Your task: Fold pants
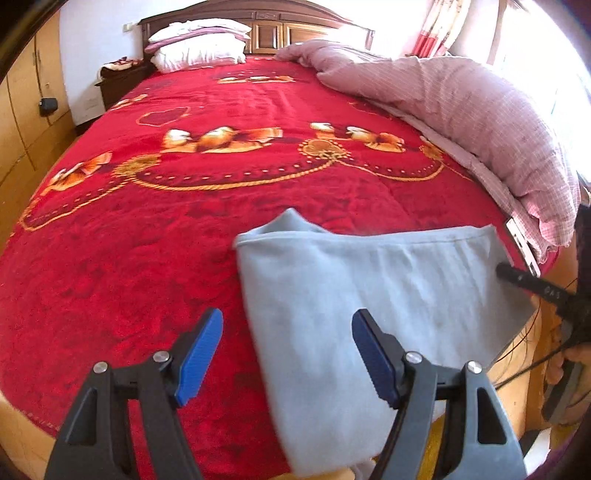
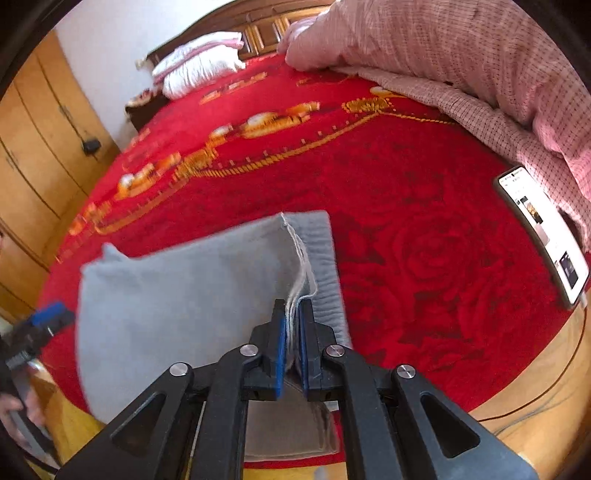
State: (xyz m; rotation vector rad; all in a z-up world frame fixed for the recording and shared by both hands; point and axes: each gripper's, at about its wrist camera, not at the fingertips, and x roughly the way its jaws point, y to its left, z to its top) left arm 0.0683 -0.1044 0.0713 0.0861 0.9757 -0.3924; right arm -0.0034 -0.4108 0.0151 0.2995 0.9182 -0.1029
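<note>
With the right gripper [image 2: 291, 317] pinching the edge layers of the grey pants [image 2: 192, 291] at lower centre of frame, on the red bedspread [image 2: 424, 229], and the left gripper [image 1: 288, 354] spread and empty, thin layers could slip free, collapsing the fold.

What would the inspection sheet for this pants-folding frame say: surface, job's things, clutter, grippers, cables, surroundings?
Surface: bed with red blanket.
Job's things: grey pants, partly folded, near the bed's front edge.
Clutter: phone, screen lit, beside a pink checked quilt; pillows at the headboard.
Grippers: left gripper open above the pants' edge, holding nothing; right gripper shut on the pants' layered edge.
Cables: thin wires by the hand on the right gripper.
Surroundings: wooden wardrobe, headboard, curtain at a bright window.
</note>
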